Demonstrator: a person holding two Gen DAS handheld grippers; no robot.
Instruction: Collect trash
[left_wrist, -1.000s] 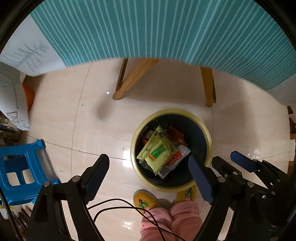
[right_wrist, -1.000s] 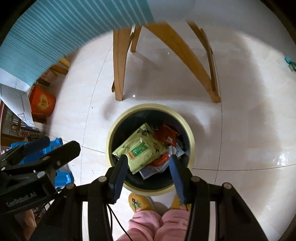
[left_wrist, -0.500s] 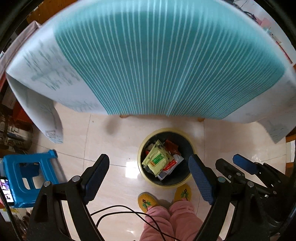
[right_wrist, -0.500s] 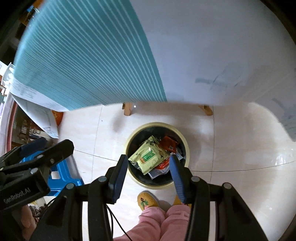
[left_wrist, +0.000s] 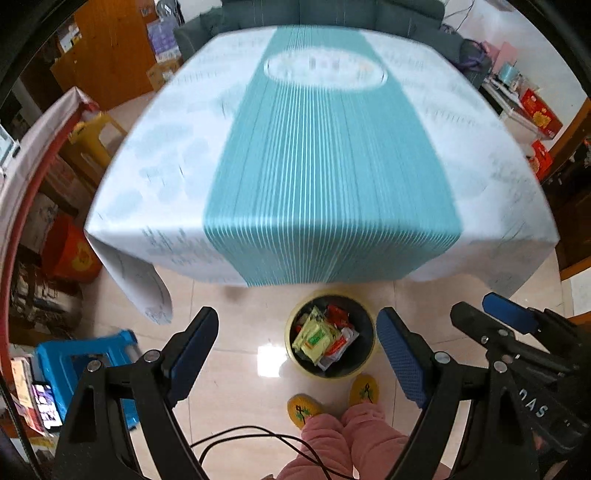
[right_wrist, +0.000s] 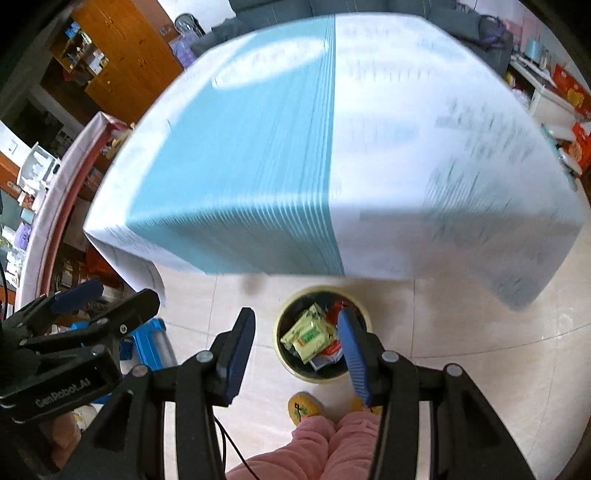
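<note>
Motion blur smears the tablecloth (left_wrist: 325, 155) print past reading, and wrappers deep in the bin (left_wrist: 364, 354) stay unidentifiable.

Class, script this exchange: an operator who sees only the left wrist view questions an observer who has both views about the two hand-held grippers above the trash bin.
Operator: My view shows only one side of the right hand-held gripper. Is it carrying anything?
Observer: No. In the right wrist view its fingers stand apart with nothing between them, and part of the trash bin on the floor shows through the gap.
Operator: What holds the left hand-held gripper? I see only its fingers.
Observer: At the lower left of the right wrist view, part of a hand shows under its black body.
</note>
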